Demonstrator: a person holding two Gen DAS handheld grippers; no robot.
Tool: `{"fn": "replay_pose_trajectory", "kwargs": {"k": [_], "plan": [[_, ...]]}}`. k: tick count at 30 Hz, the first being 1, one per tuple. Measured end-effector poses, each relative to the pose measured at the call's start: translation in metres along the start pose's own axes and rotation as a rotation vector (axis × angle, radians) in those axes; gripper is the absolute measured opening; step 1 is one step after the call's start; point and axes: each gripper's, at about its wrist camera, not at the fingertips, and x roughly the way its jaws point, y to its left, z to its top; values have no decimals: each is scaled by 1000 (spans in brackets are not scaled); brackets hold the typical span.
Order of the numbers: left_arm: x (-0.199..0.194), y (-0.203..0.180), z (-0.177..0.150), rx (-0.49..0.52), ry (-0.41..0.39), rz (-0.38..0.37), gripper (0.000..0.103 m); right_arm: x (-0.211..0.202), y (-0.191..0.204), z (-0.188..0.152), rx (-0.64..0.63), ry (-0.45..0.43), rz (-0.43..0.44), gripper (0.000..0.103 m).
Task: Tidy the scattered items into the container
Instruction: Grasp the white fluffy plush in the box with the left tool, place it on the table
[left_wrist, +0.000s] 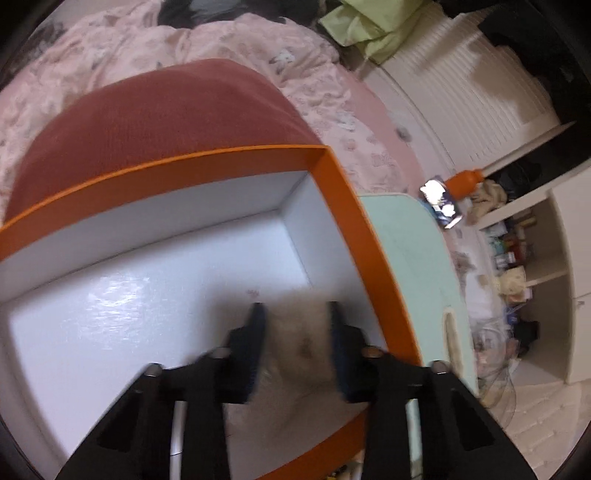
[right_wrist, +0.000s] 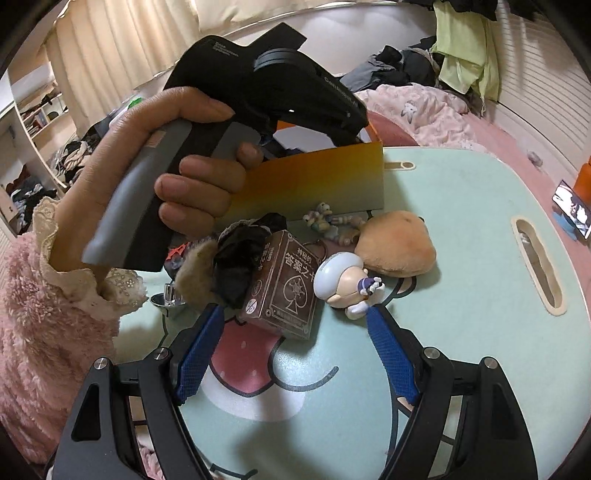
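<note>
In the left wrist view my left gripper (left_wrist: 295, 314) is shut on a pale fluffy plush item (left_wrist: 295, 343) and holds it over the white inside of the orange box (left_wrist: 343, 192). In the right wrist view my right gripper (right_wrist: 295, 314) is open and empty above the mint table (right_wrist: 461, 258). Just ahead of it lie a brown card box (right_wrist: 288, 284), a small white-and-blue figurine (right_wrist: 347, 284), a tan plush (right_wrist: 397, 243), a black cloth (right_wrist: 240, 258) and a pastel bead toy (right_wrist: 328, 221). The orange box's wall (right_wrist: 314, 181) stands behind them, with the left gripper's body (right_wrist: 266, 85) above it.
A dark red cushion (left_wrist: 159, 122) and a pink quilt (left_wrist: 258, 48) lie behind the box. A phone (right_wrist: 574, 214) stands at the table's right. The table has slot handles (right_wrist: 537, 266). Shelves (left_wrist: 517, 258) with clutter are at the right.
</note>
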Motion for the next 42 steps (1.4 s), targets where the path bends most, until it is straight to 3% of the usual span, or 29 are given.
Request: {"fn": "replay_pose_trajectory", "kwargs": {"k": [5,11,17,23,27,32,41,42], "plan": [[-15,2,0,40,-64,62,22,1,-2,-1,9,7,3,80],[-82,8,-5,46,-220,64,22,-1,-2,-2,8,4,1,80],[-147,9,-40,103,-349,116,22,-1,-1,-2,7,8,1,80],[-165,36,-104,111,-312,85,22,-2,-1,-1,8,2,-9,80],[-151,52,-150,101,-234,39,22,-1,0,0,3,-1,-14,80],[-129,48,-183,146,-161,-13,22,-3,2,1,-4,-7,-22,80],[-105,25,-202,194,-258,165,22,-4,-4,1,10,-8,-22,80],[-104,23,-202,193,-269,187,27,-3,-4,1,12,-5,-20,80]]}}
